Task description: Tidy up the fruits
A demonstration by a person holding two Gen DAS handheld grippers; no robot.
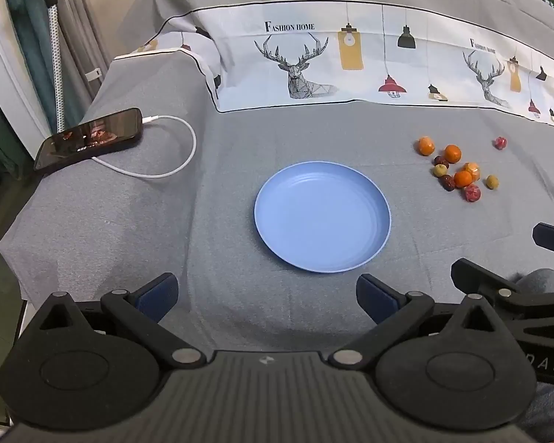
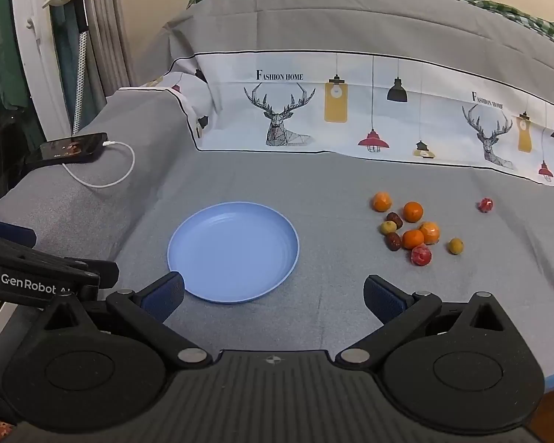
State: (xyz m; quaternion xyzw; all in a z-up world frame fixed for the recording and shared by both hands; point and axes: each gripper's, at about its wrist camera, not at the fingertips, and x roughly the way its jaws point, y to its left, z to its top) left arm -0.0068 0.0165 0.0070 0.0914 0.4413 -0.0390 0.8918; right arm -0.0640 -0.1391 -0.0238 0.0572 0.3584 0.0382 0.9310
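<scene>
An empty blue plate (image 1: 323, 217) (image 2: 233, 251) lies on the grey bedspread. A cluster of small fruits lies to its right: several oranges (image 1: 452, 153) (image 2: 413, 211), dark red dates (image 1: 448, 182) (image 2: 392, 241), yellow-green fruits (image 1: 492, 181) (image 2: 455, 246) and red wrapped ones (image 1: 472, 192) (image 2: 421, 254). One red fruit (image 1: 500, 143) (image 2: 485, 205) sits apart at the far right. My left gripper (image 1: 267, 297) is open and empty, just before the plate's near edge. My right gripper (image 2: 273, 295) is open and empty, near the plate's right front, short of the fruits.
A phone (image 1: 88, 138) (image 2: 70, 147) with a white charging cable (image 1: 166, 173) lies at the far left on a raised part of the bed. A printed deer-pattern sheet band (image 1: 314, 59) rises behind. The bed edge drops off at left.
</scene>
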